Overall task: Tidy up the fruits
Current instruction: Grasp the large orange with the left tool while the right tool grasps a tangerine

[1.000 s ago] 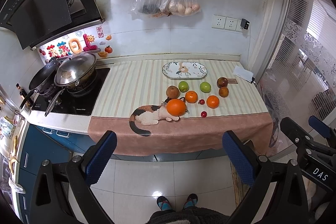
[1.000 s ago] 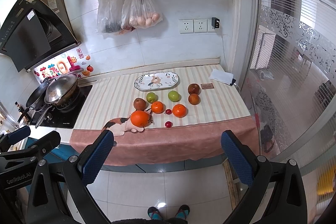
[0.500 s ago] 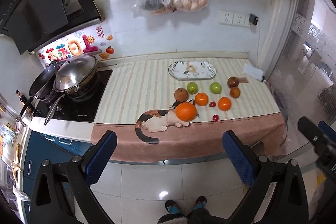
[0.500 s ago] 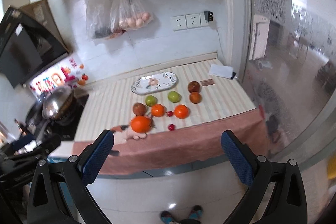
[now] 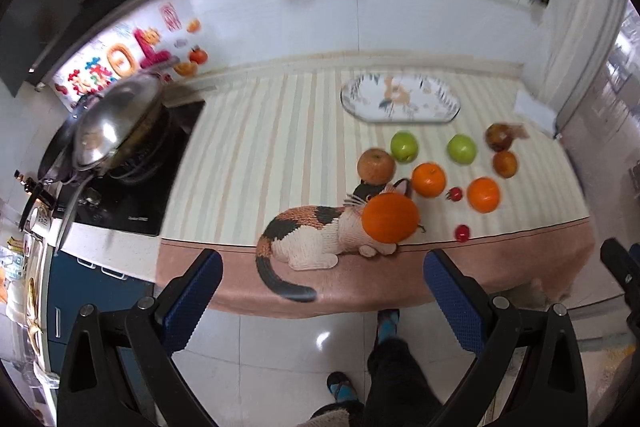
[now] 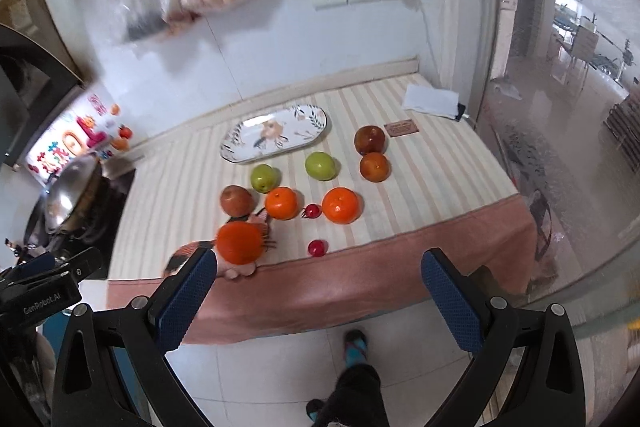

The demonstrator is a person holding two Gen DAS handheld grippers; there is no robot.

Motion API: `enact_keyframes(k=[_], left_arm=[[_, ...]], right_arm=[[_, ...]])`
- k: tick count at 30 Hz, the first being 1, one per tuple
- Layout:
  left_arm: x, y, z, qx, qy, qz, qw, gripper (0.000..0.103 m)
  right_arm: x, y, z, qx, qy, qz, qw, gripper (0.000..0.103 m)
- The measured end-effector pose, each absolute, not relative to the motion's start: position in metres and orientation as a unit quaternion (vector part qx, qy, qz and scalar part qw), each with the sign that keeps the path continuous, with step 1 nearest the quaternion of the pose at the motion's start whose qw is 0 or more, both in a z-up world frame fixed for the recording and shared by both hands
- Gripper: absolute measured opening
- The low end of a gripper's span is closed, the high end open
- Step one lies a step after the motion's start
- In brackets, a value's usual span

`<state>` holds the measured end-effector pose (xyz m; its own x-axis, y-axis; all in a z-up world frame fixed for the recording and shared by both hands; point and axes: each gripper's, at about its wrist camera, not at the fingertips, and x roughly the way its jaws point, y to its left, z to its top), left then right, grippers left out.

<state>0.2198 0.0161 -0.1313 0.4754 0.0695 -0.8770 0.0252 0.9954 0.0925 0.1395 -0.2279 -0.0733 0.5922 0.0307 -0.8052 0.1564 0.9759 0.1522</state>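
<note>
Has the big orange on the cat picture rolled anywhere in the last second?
No. The big orange sits on the cat's head on the cloth, just as before, the same neighbours behind it. It only looks bigger because both claws came closer to the counter.

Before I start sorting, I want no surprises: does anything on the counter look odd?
Yes. A knitted cat lies among the fruit at the front edge, with the big orange against its head. The plate holds no fruit.

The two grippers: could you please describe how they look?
Both the left gripper and right gripper have black, triangular-cutout finger frames with silver screws and blue textured pads. The left gripper's body bears white "GenRobot.AI" lettering in the right wrist view. No cables or sleeves show.
</note>
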Motion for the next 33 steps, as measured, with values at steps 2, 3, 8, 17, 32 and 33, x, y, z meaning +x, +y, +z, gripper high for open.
enact_keyframes(k=[2,3,8,17,32,33], left_arm=[[0.247,0.010,-0.156,0.047,0.535,0.015,0.843,0.103],[0.259,0.005,-0.169,0.048,0.550,0.015,0.834,0.103],[0.312,-0.016,-0.237,0.036,0.623,0.003,0.781,0.102],[0.359,-0.047,-0.321,0.019,0.710,-0.006,0.704,0.100],[0.370,-0.050,-0.336,0.006,0.739,-0.031,0.673,0.091],[0.370,-0.050,-0.339,0.008,0.738,-0.028,0.674,0.091]], right_arm=[[0.175,-0.235,-0.097,0.105,0.466,-0.030,0.878,0.103],[0.198,-0.239,-0.113,0.106,0.482,-0.028,0.869,0.103],[0.274,-0.253,-0.176,0.102,0.536,-0.012,0.838,0.103],[0.345,-0.275,-0.269,0.111,0.623,0.000,0.774,0.103],[0.380,-0.277,-0.319,0.122,0.673,0.010,0.730,0.100],[0.380,-0.277,-0.321,0.122,0.676,0.012,0.726,0.099]])
